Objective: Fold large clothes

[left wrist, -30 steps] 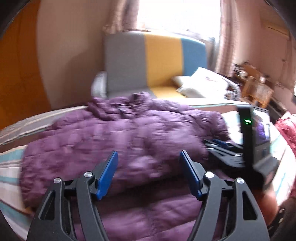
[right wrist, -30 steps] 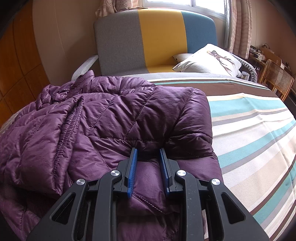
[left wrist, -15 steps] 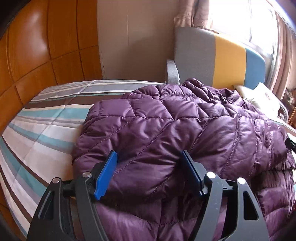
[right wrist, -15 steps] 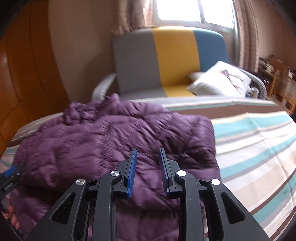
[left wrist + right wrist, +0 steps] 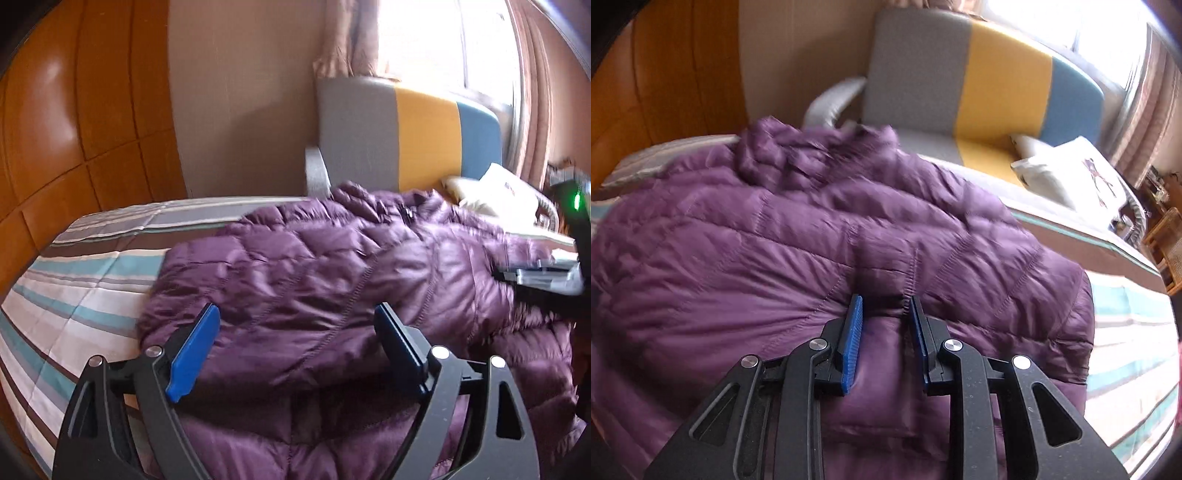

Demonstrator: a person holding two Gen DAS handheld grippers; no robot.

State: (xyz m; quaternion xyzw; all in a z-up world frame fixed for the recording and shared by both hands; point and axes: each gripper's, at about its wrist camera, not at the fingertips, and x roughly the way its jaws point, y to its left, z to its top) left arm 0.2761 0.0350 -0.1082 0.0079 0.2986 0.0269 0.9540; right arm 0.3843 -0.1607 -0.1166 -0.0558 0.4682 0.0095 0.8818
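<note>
Purple jacket fold is pinched by right gripper; left gripper is held wide open, empty, near the jacket's left edge; striped bed is exposed beyond.

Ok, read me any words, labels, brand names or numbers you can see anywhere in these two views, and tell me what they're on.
No readable text in either view.
White pillow: a dark printed motif, a picture rather than lettering, too blurred to tell more.
Purple puffer jacket: no label or brand showing.
Device at the left view's right edge: only a green light, no characters.
</note>
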